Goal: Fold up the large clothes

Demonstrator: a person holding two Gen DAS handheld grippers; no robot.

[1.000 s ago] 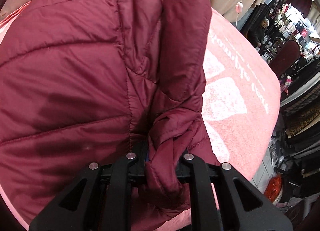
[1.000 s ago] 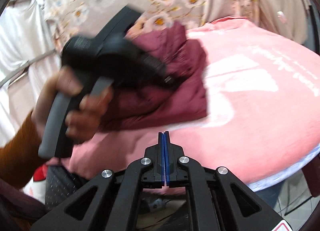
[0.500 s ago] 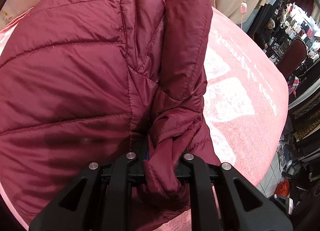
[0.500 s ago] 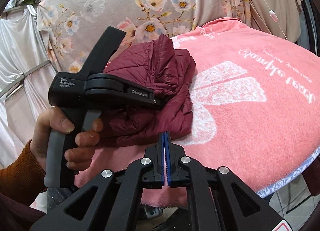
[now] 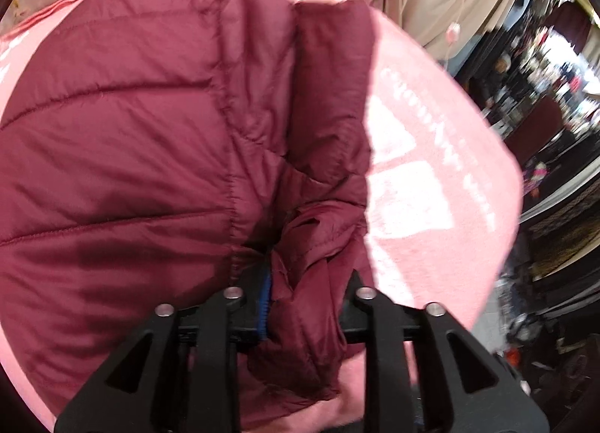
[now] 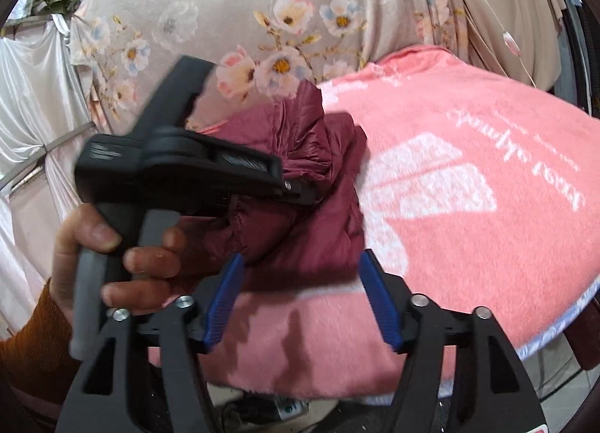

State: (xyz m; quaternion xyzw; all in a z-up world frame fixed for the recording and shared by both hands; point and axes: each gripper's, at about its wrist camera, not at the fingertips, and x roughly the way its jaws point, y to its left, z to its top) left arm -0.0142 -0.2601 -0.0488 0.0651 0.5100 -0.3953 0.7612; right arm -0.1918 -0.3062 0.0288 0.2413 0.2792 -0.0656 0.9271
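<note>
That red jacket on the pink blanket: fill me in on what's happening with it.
A person is folding a dark red puffer jacket on a pink blanket, with handheld tongs in each hand. The left tongs have a bunched fold of the jacket between them, and they have just been opening, so the grip is loosening. The right tongs have also just been opening and stand wide and empty at the jacket's near edge. The jacket already lies in a compact bundle.

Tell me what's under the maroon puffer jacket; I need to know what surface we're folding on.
The maroon puffer jacket lies on a pink towel with white print. What supports the towel is covered; only a pale edge shows below it.
</note>
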